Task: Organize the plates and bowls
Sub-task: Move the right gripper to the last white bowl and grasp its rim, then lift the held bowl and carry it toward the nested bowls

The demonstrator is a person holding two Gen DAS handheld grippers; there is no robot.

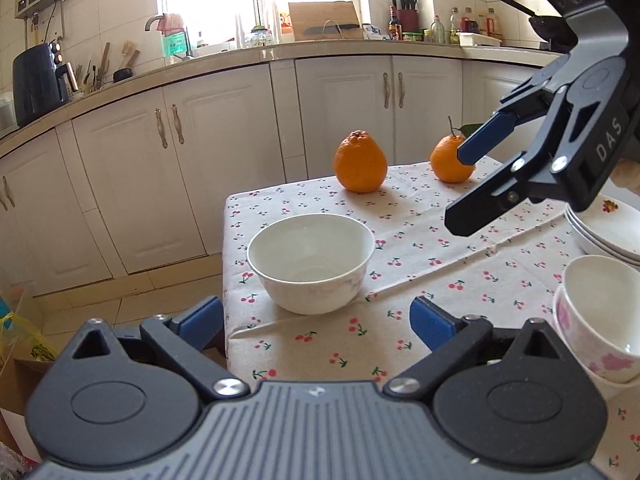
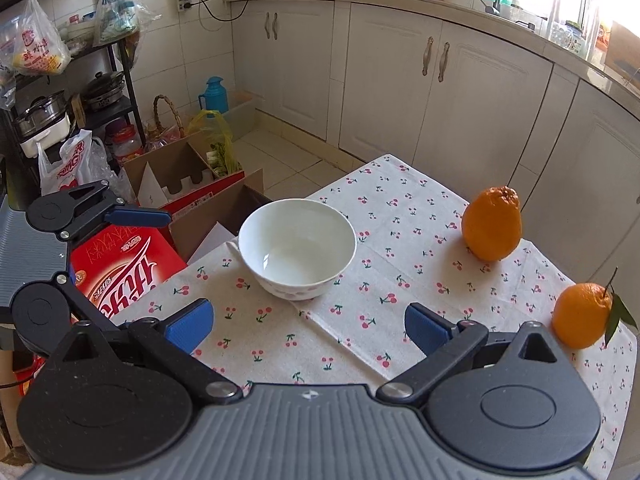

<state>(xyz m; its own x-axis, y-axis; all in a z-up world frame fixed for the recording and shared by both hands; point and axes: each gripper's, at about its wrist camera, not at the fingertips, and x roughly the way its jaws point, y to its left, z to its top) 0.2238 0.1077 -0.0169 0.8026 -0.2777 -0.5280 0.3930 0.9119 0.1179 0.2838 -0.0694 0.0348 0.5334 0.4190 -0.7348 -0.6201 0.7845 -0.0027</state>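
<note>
A white bowl (image 1: pixel 312 264) (image 2: pixel 296 248) stands upright and empty near the table's left corner on the cherry-print cloth (image 1: pixel 440 280). My left gripper (image 1: pixel 318 320) is open just in front of the bowl, with nothing between its blue pads. The right gripper (image 1: pixel 460 190) (image 2: pixel 308 328) hangs open above the cloth to the right of the bowl, also holding nothing. Two nested bowls with pink flowers (image 1: pixel 596 320) sit at the right edge. Behind them is a stack of white plates (image 1: pixel 608 232).
Two oranges (image 1: pixel 360 162) (image 1: pixel 452 160) stand at the far side of the table. White kitchen cabinets (image 1: pixel 200 160) run behind. On the floor left of the table are a red carton (image 2: pixel 128 272) and open cardboard boxes (image 2: pixel 188 176).
</note>
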